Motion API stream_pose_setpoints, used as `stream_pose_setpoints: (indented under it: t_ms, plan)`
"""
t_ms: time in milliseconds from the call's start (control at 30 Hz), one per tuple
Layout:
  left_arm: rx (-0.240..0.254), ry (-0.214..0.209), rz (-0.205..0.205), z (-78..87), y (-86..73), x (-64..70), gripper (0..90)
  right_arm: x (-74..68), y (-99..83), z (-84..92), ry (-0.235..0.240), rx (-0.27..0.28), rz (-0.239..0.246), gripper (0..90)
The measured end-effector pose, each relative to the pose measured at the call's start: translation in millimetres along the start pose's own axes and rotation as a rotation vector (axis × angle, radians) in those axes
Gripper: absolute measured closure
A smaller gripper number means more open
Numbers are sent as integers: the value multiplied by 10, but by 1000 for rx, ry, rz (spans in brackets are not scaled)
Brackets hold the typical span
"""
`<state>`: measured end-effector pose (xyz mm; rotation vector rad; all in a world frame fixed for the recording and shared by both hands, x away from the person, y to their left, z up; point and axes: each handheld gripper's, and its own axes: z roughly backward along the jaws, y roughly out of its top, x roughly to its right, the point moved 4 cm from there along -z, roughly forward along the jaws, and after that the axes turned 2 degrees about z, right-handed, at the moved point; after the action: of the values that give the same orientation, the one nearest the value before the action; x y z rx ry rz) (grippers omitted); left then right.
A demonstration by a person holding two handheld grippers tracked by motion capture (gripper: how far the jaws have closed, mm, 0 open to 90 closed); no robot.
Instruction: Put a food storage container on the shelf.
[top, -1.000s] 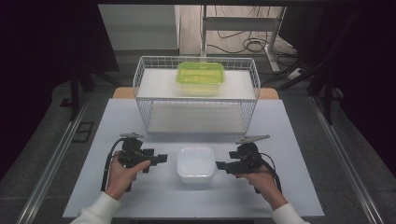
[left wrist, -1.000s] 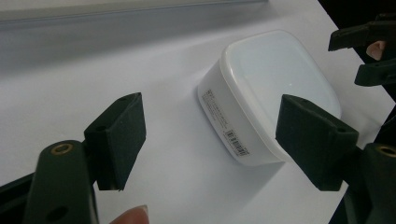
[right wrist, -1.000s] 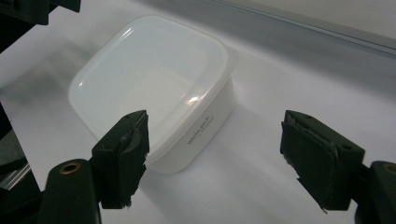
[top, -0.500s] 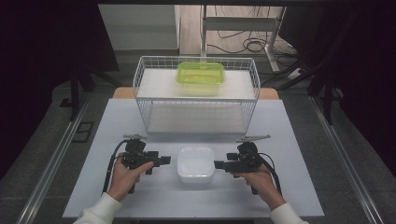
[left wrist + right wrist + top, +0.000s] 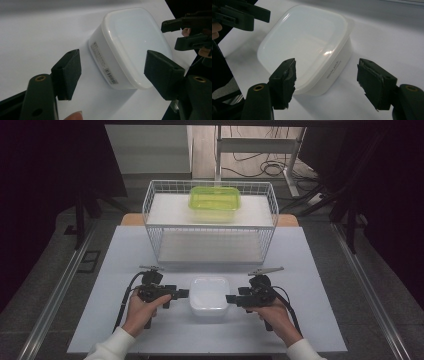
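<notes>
A white lidded container (image 5: 209, 295) (image 5: 132, 42) (image 5: 304, 42) rests on the pale table near the front edge. My left gripper (image 5: 184, 293) (image 5: 113, 72) points at its left side, and the right gripper (image 5: 230, 298) (image 5: 328, 80) points at its right side. Both are level with the table. Each gripper's jaws stand apart, just short of the container's side, and the pads touch nothing. Both pairs of jaws have just been closing a little, with nothing gripped. In the left gripper view the right gripper (image 5: 190, 32) shows beyond the container. In the right gripper view the left gripper (image 5: 239, 15) shows at the top left.
A white wire basket (image 5: 210, 226) stands at the back of the table (image 5: 125, 260), holding a green lidded container (image 5: 214, 203). Bare table surface lies between the basket and the white container. The floor drops away on both sides.
Both grippers have crept slightly inward toward the white container, and their jaws have narrowed a little. The container has stayed where it was.
</notes>
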<state>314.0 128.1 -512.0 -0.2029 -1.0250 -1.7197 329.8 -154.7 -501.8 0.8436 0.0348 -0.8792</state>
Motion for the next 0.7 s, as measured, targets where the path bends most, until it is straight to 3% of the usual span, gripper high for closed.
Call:
stream_pose_setpoints:
  t_ms: [167, 300, 467, 567, 700]
  plan:
    - [6, -25, 42, -50, 19, 9, 330, -2, 3, -20, 8, 10, -18, 355]
    - [4, -81, 99, -101, 50, 20, 374, -4, 7, -49, 32, 16, -42, 387]
    - [-14, -82, 126, -145, 52, -12, 431, 22, 30, -77, 59, 26, -106, 428]
    - [-21, -94, 156, -166, 44, -38, 463, 43, 27, -94, 56, 20, -120, 448]
    - [-25, -106, 166, -188, 46, -49, 501, 68, 22, -112, 77, 24, -149, 474]
